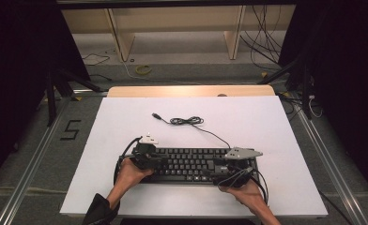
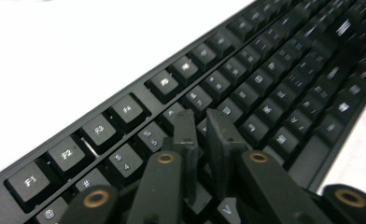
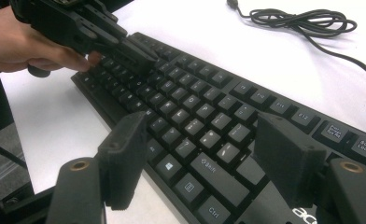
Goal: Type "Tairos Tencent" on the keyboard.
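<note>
I see the black keyboard (image 1: 191,164) lying across the near half of the white table (image 1: 266,122), its cable (image 1: 187,121) coiled behind it. My left gripper (image 2: 204,116) angles down over the number row, jaws almost together with a narrow gap, holding nothing. My right gripper (image 3: 200,140) hovers over the keyboard's right end, jaws wide apart, empty.

The keyboard (image 1: 191,164) lies on the near middle of the white board (image 1: 276,140), which rests on the table (image 1: 187,90). Its cable (image 1: 187,121) lies coiled on the board behind it. The left gripper (image 1: 144,157) sits over the keyboard's left end, the right gripper (image 1: 236,171) over its right end, the two well apart.
</note>
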`<action>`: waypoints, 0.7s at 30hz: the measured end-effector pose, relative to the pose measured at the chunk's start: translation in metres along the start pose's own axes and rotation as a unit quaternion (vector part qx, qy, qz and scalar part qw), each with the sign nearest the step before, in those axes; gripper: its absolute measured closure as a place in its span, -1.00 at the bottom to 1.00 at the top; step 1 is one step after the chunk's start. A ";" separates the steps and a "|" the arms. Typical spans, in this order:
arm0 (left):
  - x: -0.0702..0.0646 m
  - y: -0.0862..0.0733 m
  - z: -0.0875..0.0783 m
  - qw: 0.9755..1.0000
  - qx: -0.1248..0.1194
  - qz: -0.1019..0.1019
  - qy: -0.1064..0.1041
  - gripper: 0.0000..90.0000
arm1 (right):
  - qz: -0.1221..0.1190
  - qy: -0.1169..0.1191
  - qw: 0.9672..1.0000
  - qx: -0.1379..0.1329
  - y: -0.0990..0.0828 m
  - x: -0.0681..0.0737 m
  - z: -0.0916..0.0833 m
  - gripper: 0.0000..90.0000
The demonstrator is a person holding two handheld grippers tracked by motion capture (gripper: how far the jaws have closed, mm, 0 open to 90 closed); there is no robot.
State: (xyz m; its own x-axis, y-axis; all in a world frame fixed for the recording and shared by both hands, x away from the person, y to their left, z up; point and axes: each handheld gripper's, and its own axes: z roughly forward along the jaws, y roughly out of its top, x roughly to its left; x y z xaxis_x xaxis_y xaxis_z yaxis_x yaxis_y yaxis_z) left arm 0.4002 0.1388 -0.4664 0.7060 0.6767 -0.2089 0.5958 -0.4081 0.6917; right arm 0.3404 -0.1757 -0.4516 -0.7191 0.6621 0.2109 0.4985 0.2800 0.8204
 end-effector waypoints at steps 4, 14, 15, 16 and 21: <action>0.000 0.001 -0.008 1.000 -0.019 -0.005 -0.013 0.62 | 0.000 0.001 1.000 -0.002 0.001 -0.001 0.000 -0.21; -0.001 -0.002 -0.023 0.997 -0.069 -0.025 -0.038 0.14 | -0.001 0.002 1.000 -0.009 0.000 -0.001 -0.004 -0.21; -0.001 -0.003 -0.024 0.996 -0.075 -0.023 -0.041 0.10 | 0.000 0.002 1.000 -0.010 -0.001 -0.001 -0.004 -0.21; -0.002 -0.004 -0.025 0.995 -0.081 -0.023 -0.045 0.05 | -0.001 0.002 1.000 -0.011 -0.001 -0.001 -0.005 -0.21; -0.004 -0.009 -0.033 0.992 -0.109 -0.024 -0.061 -0.08 | 0.000 0.000 1.000 -0.021 -0.003 -0.004 -0.012 -0.21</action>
State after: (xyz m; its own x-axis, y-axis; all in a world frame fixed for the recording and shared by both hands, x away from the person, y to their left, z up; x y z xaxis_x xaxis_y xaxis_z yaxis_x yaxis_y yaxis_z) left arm 0.3795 0.1599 -0.4491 0.7276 0.6077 -0.3185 0.5427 -0.2258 0.8090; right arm 0.3359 -0.1869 -0.4486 -0.7187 0.6625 0.2110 0.4776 0.2499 0.8423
